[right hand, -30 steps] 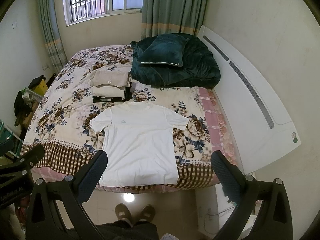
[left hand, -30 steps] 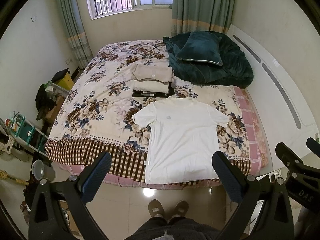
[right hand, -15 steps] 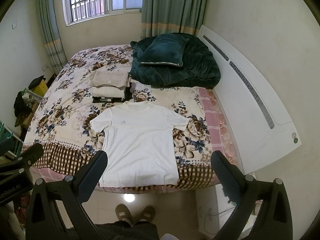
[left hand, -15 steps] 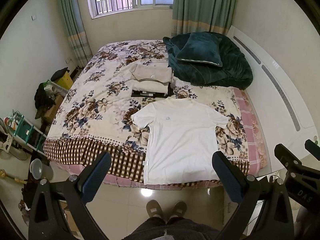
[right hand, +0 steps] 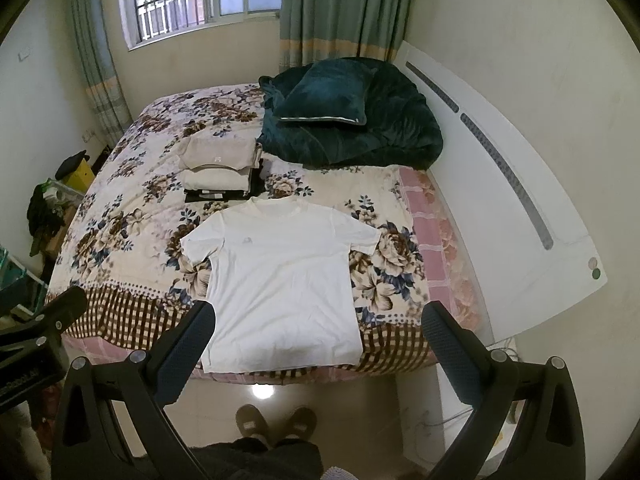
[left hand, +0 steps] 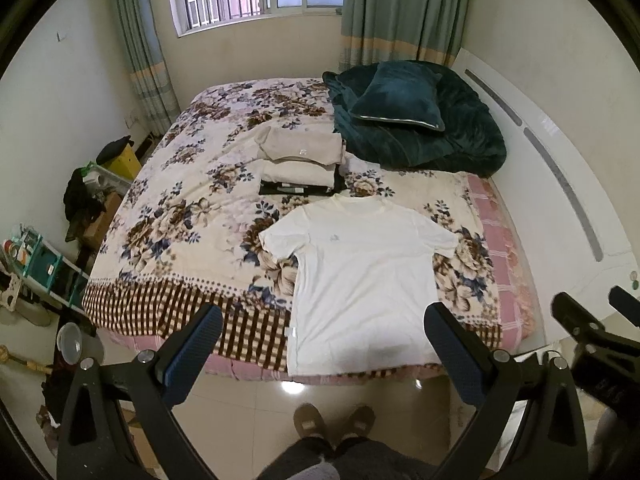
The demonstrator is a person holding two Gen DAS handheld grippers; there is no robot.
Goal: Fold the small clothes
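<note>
A white T-shirt (left hand: pixel 362 276) lies flat, front up, on the near part of the floral bed (left hand: pixel 180 216), its hem at the bed's near edge; it also shows in the right wrist view (right hand: pixel 280 280). A stack of folded clothes (left hand: pixel 300 160) sits just beyond its collar, also seen in the right wrist view (right hand: pixel 220 168). My left gripper (left hand: pixel 324 350) is open and empty, held high above the floor in front of the bed. My right gripper (right hand: pixel 318 342) is open and empty, beside it at the same height.
A dark green quilt and pillow (left hand: pixel 412 120) are piled at the bed's far right by the white headboard (left hand: pixel 560 184). Shelves and clutter (left hand: pixel 44 264) stand on the left. The person's slippered feet (left hand: pixel 332 420) are on the tiled floor before the bed.
Both views have shifted very slightly; the T-shirt and stack have not moved. Both grippers stay open.
</note>
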